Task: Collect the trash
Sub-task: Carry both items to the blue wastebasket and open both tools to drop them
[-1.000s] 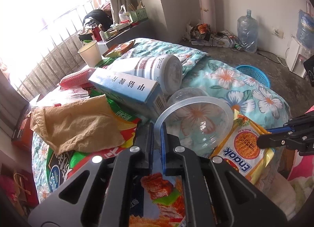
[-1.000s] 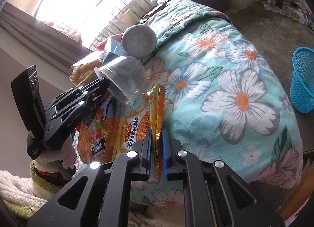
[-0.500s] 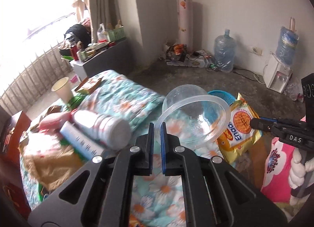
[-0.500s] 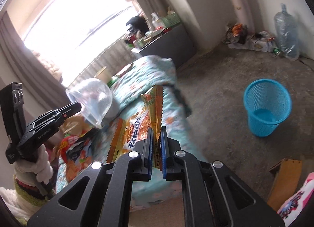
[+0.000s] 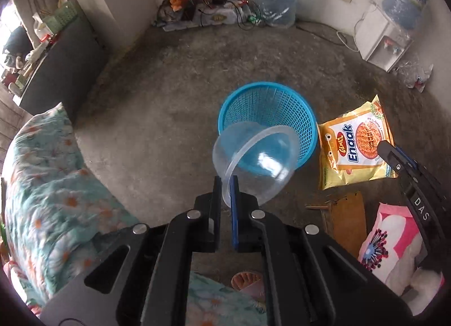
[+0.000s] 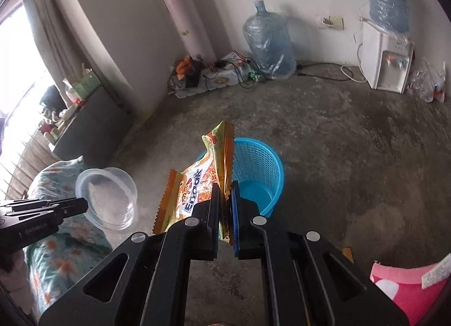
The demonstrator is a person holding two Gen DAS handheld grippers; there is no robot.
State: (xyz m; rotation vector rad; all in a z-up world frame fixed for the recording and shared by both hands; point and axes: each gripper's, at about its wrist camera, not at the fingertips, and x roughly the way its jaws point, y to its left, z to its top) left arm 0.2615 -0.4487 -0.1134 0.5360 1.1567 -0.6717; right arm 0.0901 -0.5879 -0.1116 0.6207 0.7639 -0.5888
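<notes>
We've got our left gripper (image 5: 226,185) pinching the clear plastic cup (image 5: 255,164) by its rim, probably right above the blue basket (image 5: 267,106); right gripper (image 6: 225,195) clamps the Enaak noodle packet (image 6: 203,182) beside that basket.

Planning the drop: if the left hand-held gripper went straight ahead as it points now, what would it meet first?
Probably the blue basket. The left hand-held gripper holds the clear plastic cup at its rim, aimed at the basket's near edge; depth is unclear.
</notes>
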